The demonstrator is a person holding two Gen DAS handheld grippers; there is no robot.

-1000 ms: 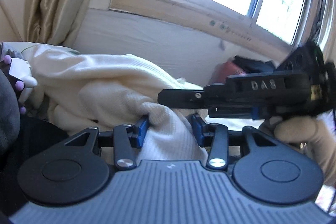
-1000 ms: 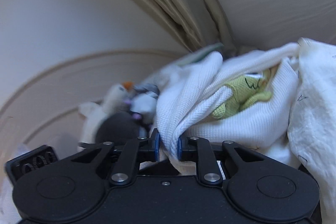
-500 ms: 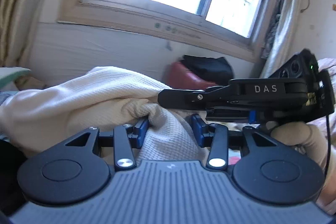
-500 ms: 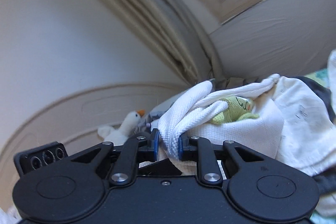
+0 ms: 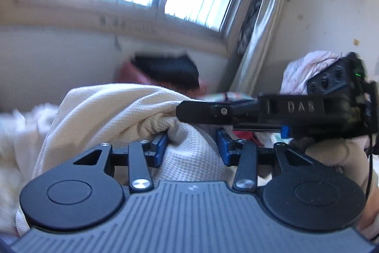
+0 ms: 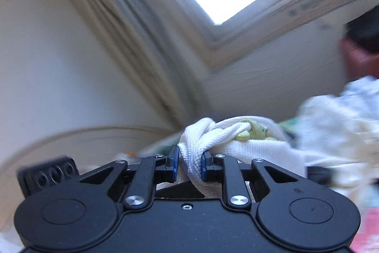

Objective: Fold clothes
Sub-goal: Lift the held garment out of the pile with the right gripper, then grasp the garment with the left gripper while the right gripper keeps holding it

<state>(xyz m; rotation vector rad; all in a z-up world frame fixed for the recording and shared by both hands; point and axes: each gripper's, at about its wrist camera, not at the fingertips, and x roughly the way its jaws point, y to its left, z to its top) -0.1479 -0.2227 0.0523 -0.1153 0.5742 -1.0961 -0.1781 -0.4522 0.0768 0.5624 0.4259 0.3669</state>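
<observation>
Between both claws' fingers, cream garment (image 5: 123,115).

Black gripper (image 6: 189,164), blue pads (image 6: 174,163).

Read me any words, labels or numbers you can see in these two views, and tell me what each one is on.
"DAS": raised letters on the black side of the right gripper, seen in the left wrist view.
A small light mark on the left gripper's ribbed grey body: too small to read.
Dark marks on the pinkish cloth by the wall: too blurred to read.
Right wrist view: no readable text; the embroidery on the white waffle garment is blurred.
</observation>
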